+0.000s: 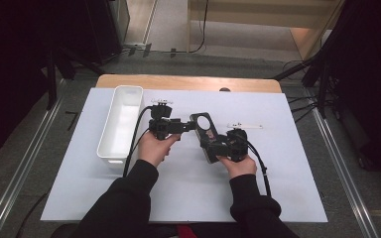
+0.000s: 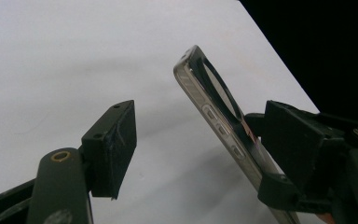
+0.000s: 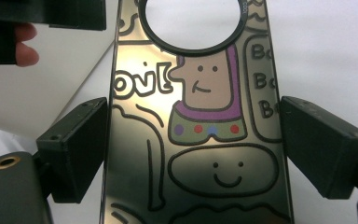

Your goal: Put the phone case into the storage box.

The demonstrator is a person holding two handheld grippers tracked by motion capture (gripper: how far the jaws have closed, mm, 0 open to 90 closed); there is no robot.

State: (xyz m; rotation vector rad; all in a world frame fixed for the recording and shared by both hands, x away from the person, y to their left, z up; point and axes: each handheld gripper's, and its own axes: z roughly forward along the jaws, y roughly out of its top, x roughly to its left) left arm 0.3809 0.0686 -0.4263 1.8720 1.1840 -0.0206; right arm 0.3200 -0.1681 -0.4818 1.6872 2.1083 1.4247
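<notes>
Now we hold a phone case point(image 3: 200, 130) in our right hand-held gripper point(image 1: 226, 147), with one jaw pressed on each long side, so it is shut on the case. We can see funny drawings on the case, like a smiling face and a man in purple, and a big round hole near its top. The case is lifted off the white counter point(image 1: 258, 193) and tilts up, near the middle. Our left hand-held gripper point(image 1: 178, 126) is wide open and holds nothing. In the left gripper view, one of its pads point(image 2: 114, 149) sits on one side of the case's top end, with a gap between them, so it has not grabbed the case yet. A long white bin point(image 1: 120, 121) stands on the counter to our left, and a small white strip point(image 1: 246, 126) lies behind the right hand. We think the step now is passing the case from one hand to the other. Next we likely need to bring the left jaws around the free end, close them softly, and only then let go with the right.
</notes>
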